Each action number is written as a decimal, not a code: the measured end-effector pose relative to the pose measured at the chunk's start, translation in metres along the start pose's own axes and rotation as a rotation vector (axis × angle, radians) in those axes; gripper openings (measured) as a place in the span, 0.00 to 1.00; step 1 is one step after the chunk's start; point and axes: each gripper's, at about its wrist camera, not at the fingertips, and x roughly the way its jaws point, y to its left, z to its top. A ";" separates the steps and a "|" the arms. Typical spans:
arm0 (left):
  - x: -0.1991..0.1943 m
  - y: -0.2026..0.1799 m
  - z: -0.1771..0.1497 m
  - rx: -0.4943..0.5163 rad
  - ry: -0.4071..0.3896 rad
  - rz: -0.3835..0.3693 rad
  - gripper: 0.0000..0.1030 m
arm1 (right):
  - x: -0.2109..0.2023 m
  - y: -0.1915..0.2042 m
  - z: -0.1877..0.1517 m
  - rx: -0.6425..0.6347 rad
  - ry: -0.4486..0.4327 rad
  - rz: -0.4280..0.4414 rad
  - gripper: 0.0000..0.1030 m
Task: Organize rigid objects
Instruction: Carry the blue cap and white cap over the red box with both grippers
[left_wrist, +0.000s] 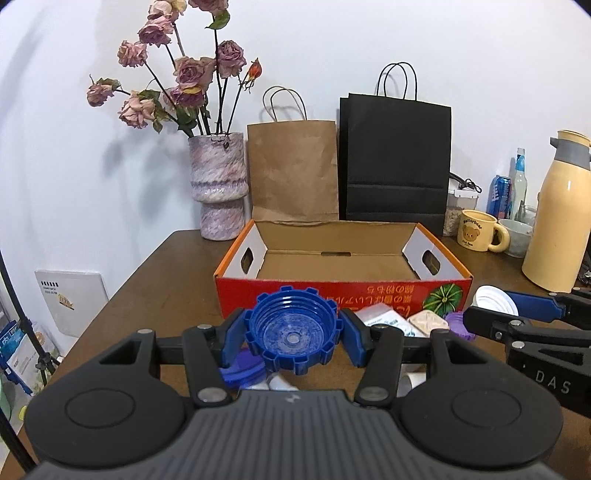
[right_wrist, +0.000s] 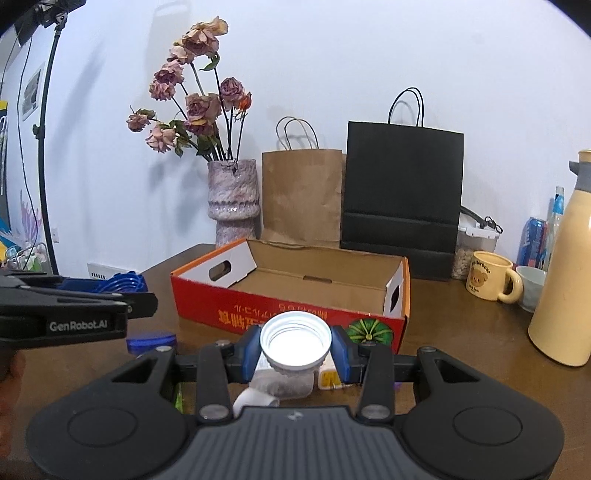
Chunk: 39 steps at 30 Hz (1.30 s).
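Note:
My left gripper (left_wrist: 293, 334) is shut on a large blue ridged lid (left_wrist: 293, 328), held above the table just in front of the open red cardboard box (left_wrist: 343, 291). My right gripper (right_wrist: 295, 349) is shut on a white threaded lid (right_wrist: 294, 340), also held in front of the box (right_wrist: 288, 310). The box looks empty inside. The right gripper with its white lid (left_wrist: 493, 301) shows at the right of the left wrist view. Several small items lie on the table under the grippers: purple lids (left_wrist: 460, 325), white packets (left_wrist: 384, 319), a blue lid (right_wrist: 151, 340).
Behind the box stand a vase of dried roses (left_wrist: 218, 188), a brown paper bag (left_wrist: 293, 170) and a black paper bag (left_wrist: 397, 162). At the right are a yellow bear mug (left_wrist: 478, 230), a cream thermos (left_wrist: 557, 214), a bowl and bottles. The table's left edge (left_wrist: 122, 291) is near.

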 end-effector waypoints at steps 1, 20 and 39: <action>0.002 0.000 0.002 0.000 -0.002 0.000 0.54 | 0.002 0.000 0.002 0.000 -0.002 -0.001 0.38; 0.048 -0.002 0.037 -0.014 -0.016 0.008 0.54 | 0.054 -0.004 0.039 -0.012 -0.022 -0.019 0.38; 0.117 -0.002 0.065 -0.043 0.012 0.026 0.54 | 0.133 -0.014 0.069 -0.024 0.001 -0.024 0.38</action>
